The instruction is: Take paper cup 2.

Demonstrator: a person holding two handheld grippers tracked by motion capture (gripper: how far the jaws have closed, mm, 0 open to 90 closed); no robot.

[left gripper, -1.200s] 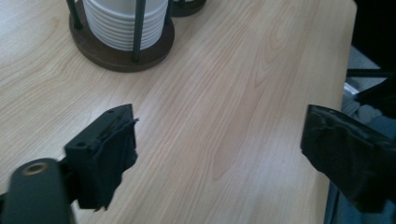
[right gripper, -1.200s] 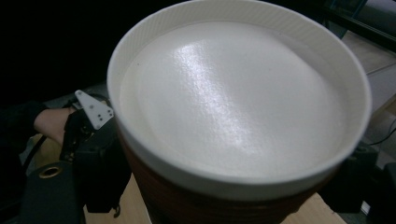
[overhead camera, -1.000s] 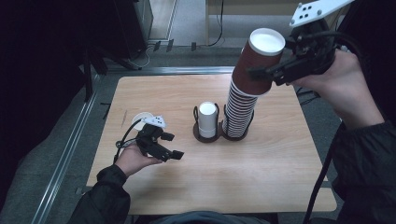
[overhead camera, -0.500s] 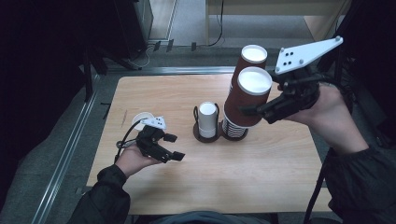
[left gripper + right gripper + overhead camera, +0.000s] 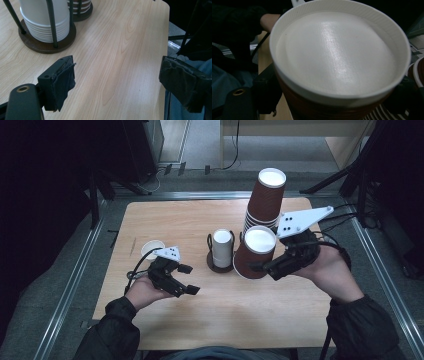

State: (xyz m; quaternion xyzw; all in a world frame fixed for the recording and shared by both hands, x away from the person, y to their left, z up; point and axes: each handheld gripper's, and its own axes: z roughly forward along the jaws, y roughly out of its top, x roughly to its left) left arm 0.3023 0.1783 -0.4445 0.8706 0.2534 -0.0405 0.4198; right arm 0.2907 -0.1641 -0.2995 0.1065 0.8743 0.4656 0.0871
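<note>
My right gripper [image 5: 260,265] is shut on a brown paper cup [image 5: 255,255] with a white rim, held in the air just in front of the tall stack of brown cups [image 5: 267,195]. In the right gripper view the cup [image 5: 337,55] sits between the jaws, white end toward the camera. My left gripper [image 5: 191,279] rests low over the table at the left. Its jaws have just been closing a little, and they stand open with nothing between them [image 5: 117,82].
A stack of white cups [image 5: 222,247] stands in a dark wire holder [image 5: 220,266] at the table's middle, beside the brown stack; it also shows in the left gripper view [image 5: 45,22]. A small white cup [image 5: 151,248] sits behind the left hand. Bare wooden table [image 5: 225,315] lies in front.
My right gripper has come down and toward the person with one brown cup, from the top of the stack to beside it. The left hand has stayed put.
</note>
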